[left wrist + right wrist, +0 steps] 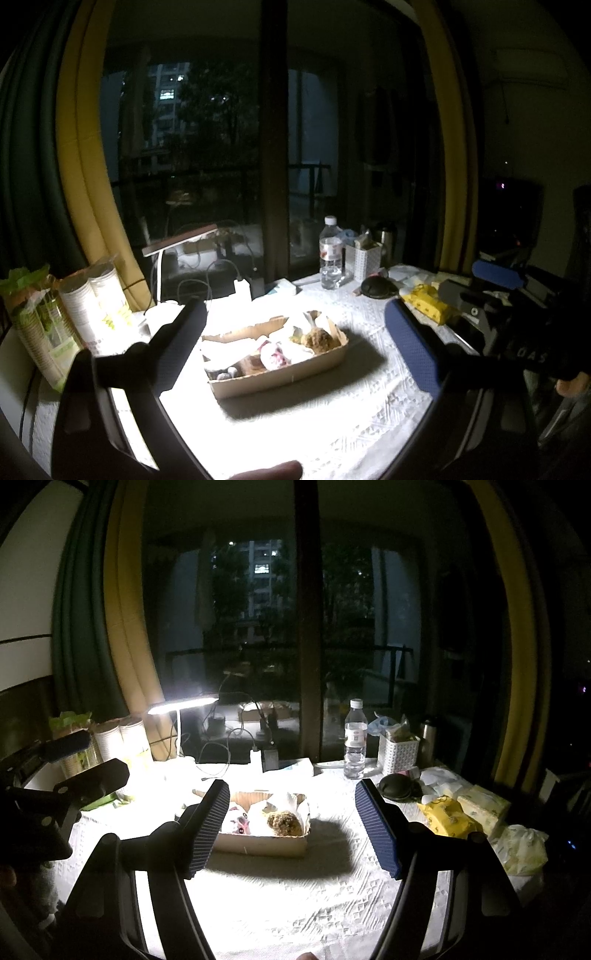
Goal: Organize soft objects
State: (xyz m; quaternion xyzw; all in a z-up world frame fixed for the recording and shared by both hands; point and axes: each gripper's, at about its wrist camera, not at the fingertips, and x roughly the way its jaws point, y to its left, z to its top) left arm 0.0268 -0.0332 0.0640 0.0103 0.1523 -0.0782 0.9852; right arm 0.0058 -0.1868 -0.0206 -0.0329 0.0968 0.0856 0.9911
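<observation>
A shallow cardboard box (277, 376) (258, 843) stands on the white tablecloth under the lamp's light. In it lie a brown fuzzy soft toy (318, 339) (282, 823), a white and pink soft toy (273, 355) (238, 821) and some pale soft pieces. My left gripper (293, 304) hovers open in front of the box, nothing between its fingers. My right gripper (291, 785) is also open and empty, level with the box's near side. Each gripper shows in the other's view: the right one (476, 284) at the right edge, the left one (86, 758) at the left edge.
A lit desk lamp (184, 703) and cables stand behind the box. Stacked paper cups (118, 738) are at the left. A water bottle (355, 738), white basket (400, 753), black round case (397, 786) and yellow pack (448, 816) crowd the right. A dark window lies beyond.
</observation>
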